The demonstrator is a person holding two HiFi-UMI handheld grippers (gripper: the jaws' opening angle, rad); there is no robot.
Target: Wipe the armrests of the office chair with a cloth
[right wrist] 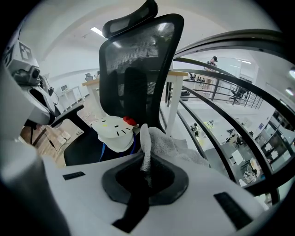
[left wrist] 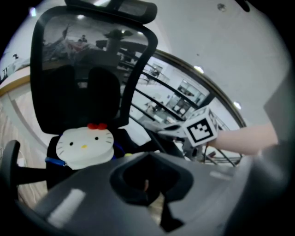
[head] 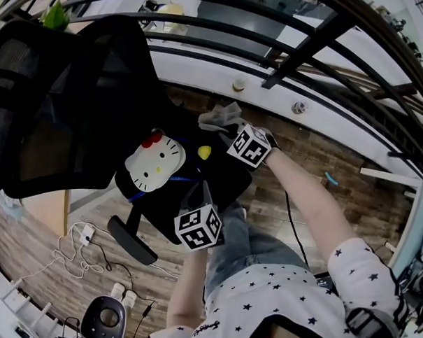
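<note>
Head view: office chair (head: 54, 101), black, with its mesh back at the upper left and its seat in mid-frame. A white cat-face cushion (head: 154, 164) with a red bow lies on the seat. One armrest (head: 130, 240), a long black pad, runs diagonally at the seat's near left edge. A cloth (head: 222, 117), grey and crumpled, is bunched at the seat's far right edge with its long axis roughly left to right. It is pinched by the right gripper (head: 229, 131). The left gripper (head: 200, 197) hangs over the seat's near edge, apart from the cloth. Left gripper view: jaws together with nothing between them, aimed at the cushion and chair back; the right gripper's marker cube is to the right. Right gripper view: jaws clamped on the cloth. A folded edge stands upright out of them, the nubby grey bulk drapes to the right, and the chair back rises behind.
</note>
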